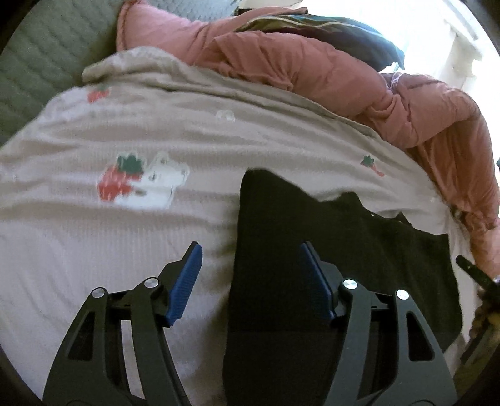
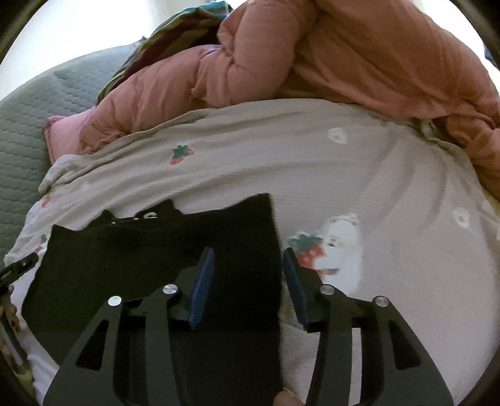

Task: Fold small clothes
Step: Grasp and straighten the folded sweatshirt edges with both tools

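Black garment (image 1: 328,225): small dark cloth, spread flat on the strawberry-print sheet (image 1: 156,125), its near edge passing under both my grippers.
Garment, upper edge: uneven; one corner stands higher than the rest, white lettering shows at the notch in the right wrist view, too small to read.
Left gripper (image 1: 250,281): jaws apart, blue pads clear of the cloth; the garment's left edge runs up between them, so the left pad is over bare sheet and the right pad over black fabric. Nothing gripped.
Right gripper (image 2: 248,287): jaws apart, nothing pinched; the garment's right edge lies between the pads, the left pad over black cloth, the right pad over the sheet.
Sheet: pale pink-grey, printed with strawberries and white animal figures, covering the bed's near part up to the quilt.
Pink quilt (image 1: 343,75): bunched along the sheet's far edge.
Striped fabric (image 1: 312,28): dark, multi-coloured, behind the quilt.
Grey-green quilted cover (image 1: 40,62): exposed at the bed's far left corner.
Image quality: blurred, fine detail unreliable.
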Demonstrator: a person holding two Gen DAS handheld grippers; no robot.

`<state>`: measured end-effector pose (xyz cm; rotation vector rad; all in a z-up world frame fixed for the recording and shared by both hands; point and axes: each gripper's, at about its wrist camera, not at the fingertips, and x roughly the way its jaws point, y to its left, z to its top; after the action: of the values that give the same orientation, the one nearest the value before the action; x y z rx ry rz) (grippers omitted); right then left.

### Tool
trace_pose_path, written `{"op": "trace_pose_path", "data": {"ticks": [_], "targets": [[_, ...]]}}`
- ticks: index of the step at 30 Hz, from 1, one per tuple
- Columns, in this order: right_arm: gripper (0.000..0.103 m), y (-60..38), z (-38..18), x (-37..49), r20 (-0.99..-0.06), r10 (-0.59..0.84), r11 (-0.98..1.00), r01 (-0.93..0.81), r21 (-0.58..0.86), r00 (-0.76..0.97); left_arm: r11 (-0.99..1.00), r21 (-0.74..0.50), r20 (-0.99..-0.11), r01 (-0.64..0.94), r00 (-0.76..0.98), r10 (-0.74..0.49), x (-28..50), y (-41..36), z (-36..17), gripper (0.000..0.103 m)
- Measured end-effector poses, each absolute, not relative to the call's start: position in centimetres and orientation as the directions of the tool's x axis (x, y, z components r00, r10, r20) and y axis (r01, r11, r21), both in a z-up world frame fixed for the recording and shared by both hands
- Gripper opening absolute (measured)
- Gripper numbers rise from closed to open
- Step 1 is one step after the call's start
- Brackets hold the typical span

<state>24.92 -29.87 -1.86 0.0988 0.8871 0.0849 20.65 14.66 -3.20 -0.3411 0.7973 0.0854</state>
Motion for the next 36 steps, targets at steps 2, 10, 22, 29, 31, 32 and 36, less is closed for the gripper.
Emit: {"op": "trace_pose_path", "data": {"ticks": [2, 10, 22, 29, 31, 32, 36], "targets": [[0.049, -30.3, -2.4, 24.9, -0.780, 0.114, 0.992, -0.028, 0.123, 0.615, 0.944, -0.267, -0.721, -0.196, 0.690, -0.061, 20.4, 14.6, -3.9, 0.057], [0.049, -29.9, -3.5, 26.9, -0.793, 0.159, 0.984, -0.034, 0.172, 0.589, 0.946, -0.292, -0.711, -0.138, 0.693, -0.118, 19.8, 13.3, -5.2, 0.042], [0.007, -30.6, -1.4, 26.2, -0.721, 0.201, 0.970, -0.032, 0.241, 0.663, 0.970, -0.232, -0.623, -0.075, 0.777, -0.089, 18.4, 12.1, -3.0, 0.005], [0.007, -31.2, -4.9, 27.4, -0.807, 0.130, 0.976, 0.068, 0.205, 0.576, 0.977, -0.184, -0.681, -0.109, 0.731, -0.047, 20.0, 11.8, -4.4, 0.006], [0.009, -31.0, -5.5, 27.2, -0.815, 0.118, 0.979, 0.073, 0.193, 0.568, 0.971, -0.211, -0.687, -0.112, 0.723, -0.066, 20.0, 12.3, -4.8, 0.007], [0.010, -30.9, -5.5, 27.1, -0.816, 0.113, 0.980, 0.072, 0.186, 0.567, 0.970, -0.215, -0.686, -0.114, 0.724, -0.067, 19.9, 12.4, -4.8, 0.009], [0.020, -30.7, -4.4, 26.0, -0.808, 0.081, 0.988, 0.058, 0.141, 0.583, 0.968, -0.220, -0.670, -0.121, 0.740, -0.060, 18.9, 12.6, -4.1, 0.012]]}}
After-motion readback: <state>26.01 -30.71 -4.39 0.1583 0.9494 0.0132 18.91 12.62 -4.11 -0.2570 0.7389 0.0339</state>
